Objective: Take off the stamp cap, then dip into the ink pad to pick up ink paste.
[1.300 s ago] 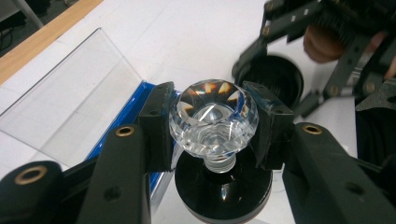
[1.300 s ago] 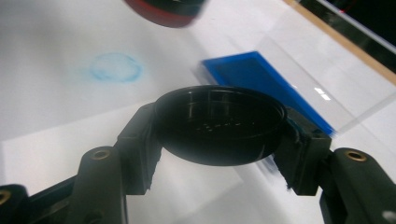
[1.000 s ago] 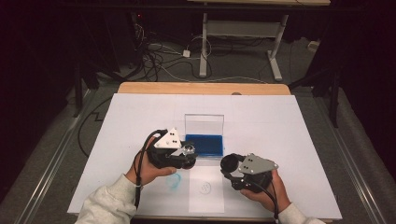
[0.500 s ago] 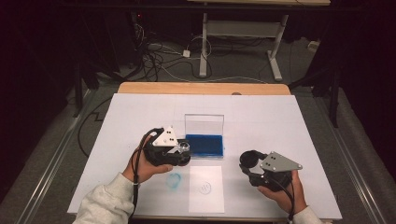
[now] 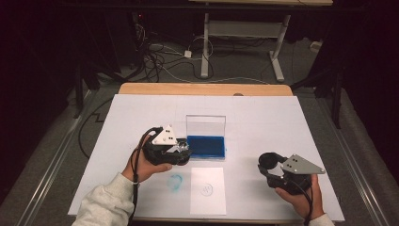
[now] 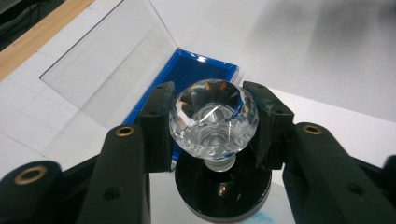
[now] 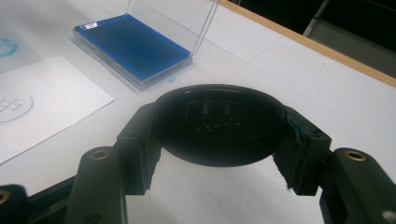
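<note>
1. Clear faceted glass tops the stamp that our left gripper holds: its jaws are closed partway on the crystal knob, one pad on each side, with the round black base below them.
2. In the high view we hold that left gripper just beside the left edge of the ink pad, whose blue bed lies open with its clear lid standing upright behind.
3. Our right gripper has its jaws set wide around a round black cap, gripped at its rim; in the high view it sits well apart from the pad, off to the right over the worktop.
4. A white paper lies near the front edge, bearing a faint round print; a blue smear marks the worktop to its left.
5. Risks, as we judge them: the facets are slick, so the stamp could twist or slip in the jaws when pressed into the pad.
6. A tilted press would ink the face unevenly, and a careless pass could leave another smear on the worktop.
7. Swinging wide could knock the lid, shifting or shutting the pad.
</note>
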Demonstrator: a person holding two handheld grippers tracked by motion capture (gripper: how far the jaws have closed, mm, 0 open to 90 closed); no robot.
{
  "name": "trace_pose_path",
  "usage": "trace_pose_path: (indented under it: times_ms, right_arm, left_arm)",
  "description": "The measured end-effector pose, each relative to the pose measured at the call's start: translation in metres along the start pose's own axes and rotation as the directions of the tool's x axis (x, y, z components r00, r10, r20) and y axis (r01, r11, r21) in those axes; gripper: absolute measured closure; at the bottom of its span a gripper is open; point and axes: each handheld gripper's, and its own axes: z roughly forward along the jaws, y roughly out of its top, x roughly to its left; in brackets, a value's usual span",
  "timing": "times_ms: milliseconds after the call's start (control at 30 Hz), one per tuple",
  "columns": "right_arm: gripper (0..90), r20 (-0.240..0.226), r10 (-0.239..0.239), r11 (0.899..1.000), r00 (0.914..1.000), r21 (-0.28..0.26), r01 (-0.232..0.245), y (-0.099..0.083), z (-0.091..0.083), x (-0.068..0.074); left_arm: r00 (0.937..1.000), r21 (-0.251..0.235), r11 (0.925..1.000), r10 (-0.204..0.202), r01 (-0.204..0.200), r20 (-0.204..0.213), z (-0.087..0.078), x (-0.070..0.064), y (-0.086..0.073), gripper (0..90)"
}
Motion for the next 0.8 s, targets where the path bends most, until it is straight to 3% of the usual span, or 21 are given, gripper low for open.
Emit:
trace_pose_path:
  times_ms: [267,567,800]
  right_arm:
    - [38.8,-0.004,0.023,1.000,0.9997,-0.005,-0.023,-0.002,-0.002,-0.004]
    - [38.8,-0.016,0.035,0.999,0.9993,0.002,-0.035,-0.003,0.002,-0.004]
    - [38.7,-0.023,0.029,0.999,0.9993,0.014,-0.029,-0.004,0.004,0.000]
  left_arm:
    - [0.9999,0.013,0.9998,0.012,-0.012,-0.002,0.002,0.002,0.004,54.8]
    - [0.9998,-0.016,0.9998,0.012,-0.013,-0.015,-0.003,0.011,0.017,54.8]
    - [0.9999,-0.001,0.9999,0.016,-0.016,0.002,0.007,0.016,0.030,54.8]
